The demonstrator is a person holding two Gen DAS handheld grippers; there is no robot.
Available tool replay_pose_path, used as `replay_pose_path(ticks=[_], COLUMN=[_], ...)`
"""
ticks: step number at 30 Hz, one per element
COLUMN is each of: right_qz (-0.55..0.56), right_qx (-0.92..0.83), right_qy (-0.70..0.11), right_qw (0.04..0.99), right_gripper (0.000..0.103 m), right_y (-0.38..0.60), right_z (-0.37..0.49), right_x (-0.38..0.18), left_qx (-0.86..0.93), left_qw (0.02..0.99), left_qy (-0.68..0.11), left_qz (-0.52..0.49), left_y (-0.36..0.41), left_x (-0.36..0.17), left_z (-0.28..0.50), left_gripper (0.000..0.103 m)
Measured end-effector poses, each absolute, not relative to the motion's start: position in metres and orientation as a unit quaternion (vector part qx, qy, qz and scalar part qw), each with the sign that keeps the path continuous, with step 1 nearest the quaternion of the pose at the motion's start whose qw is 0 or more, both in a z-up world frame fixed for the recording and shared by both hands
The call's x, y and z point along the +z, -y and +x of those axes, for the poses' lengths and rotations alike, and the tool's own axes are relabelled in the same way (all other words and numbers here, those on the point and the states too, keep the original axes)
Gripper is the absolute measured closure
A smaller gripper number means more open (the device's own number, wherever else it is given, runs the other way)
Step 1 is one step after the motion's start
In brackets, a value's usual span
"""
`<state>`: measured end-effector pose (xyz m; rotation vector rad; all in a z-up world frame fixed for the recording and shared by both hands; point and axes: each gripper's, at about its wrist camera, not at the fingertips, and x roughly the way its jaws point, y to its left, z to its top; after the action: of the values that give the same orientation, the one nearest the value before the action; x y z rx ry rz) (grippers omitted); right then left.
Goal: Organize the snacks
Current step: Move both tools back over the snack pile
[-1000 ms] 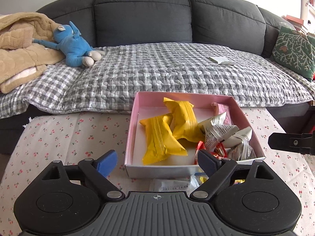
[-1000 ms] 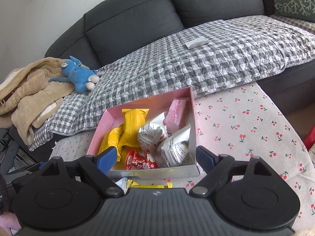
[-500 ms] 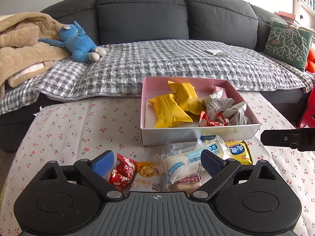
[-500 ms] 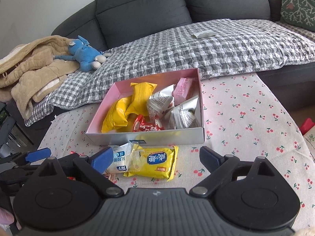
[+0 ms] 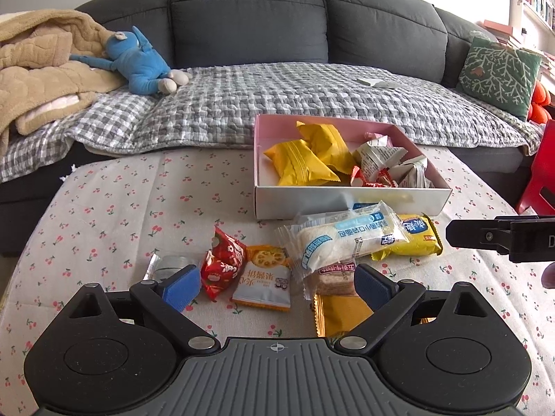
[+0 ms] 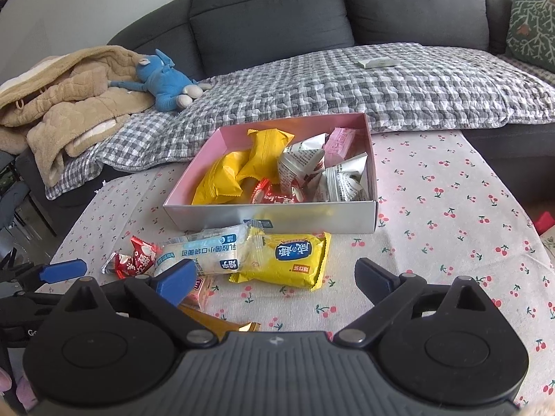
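Observation:
A pink box (image 5: 341, 202) (image 6: 270, 220) on the cherry-print table holds yellow, white and red snack packs. In front of it lie loose snacks: a white-blue bread pack (image 5: 347, 242) (image 6: 204, 254), a yellow pack (image 5: 416, 241) (image 6: 288, 260), a red pack (image 5: 222, 263) (image 6: 135, 260), an orange-white pack (image 5: 265, 282) and a gold wrapper (image 5: 341, 313). My left gripper (image 5: 277, 286) is open and empty above the loose snacks. My right gripper (image 6: 274, 277) is open and empty, close to the yellow pack.
A dark sofa with a checked quilt (image 5: 277, 104) runs behind the table. On it lie a blue plush toy (image 5: 138, 62), a tan blanket (image 5: 41, 69) and a green cushion (image 5: 496, 69). A red chair (image 5: 537, 173) stands at the right.
Both grippers have pulled back from the box toward the table's near side. The loose snacks in front of the box have come into view.

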<state>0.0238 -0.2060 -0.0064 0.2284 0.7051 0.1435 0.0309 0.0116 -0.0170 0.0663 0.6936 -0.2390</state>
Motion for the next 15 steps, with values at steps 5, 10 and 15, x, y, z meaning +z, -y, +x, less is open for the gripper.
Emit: replay_pose_path(ticks=[5, 10, 15], right_qz=[0.085, 0.046, 0.019], right_qx=[0.076, 0.077, 0.09], right_qy=[-0.341, -0.35, -0.365], right_qw=[0.933, 0.932, 0.927], right_gripper=[0.004, 0.004, 0.004], right_y=[0.201, 0.193, 0.184], right_z=[0.017, 0.012, 0.009], right_x=[-0.013, -0.025, -0.037], left_qx=[-0.117, -0.122, -0.144], left_qw=[0.931, 0.928, 0.924], left_qy=[-0.345, -0.349, -0.345], left_qz=[0.027, 0.043, 0.084], left_y=[-0.017, -0.019, -0.011], left_x=[-0.024, -0.035, -0.047], left_z=[0.024, 0.02, 0.017], left_gripper=[0.006, 0.006, 0.006])
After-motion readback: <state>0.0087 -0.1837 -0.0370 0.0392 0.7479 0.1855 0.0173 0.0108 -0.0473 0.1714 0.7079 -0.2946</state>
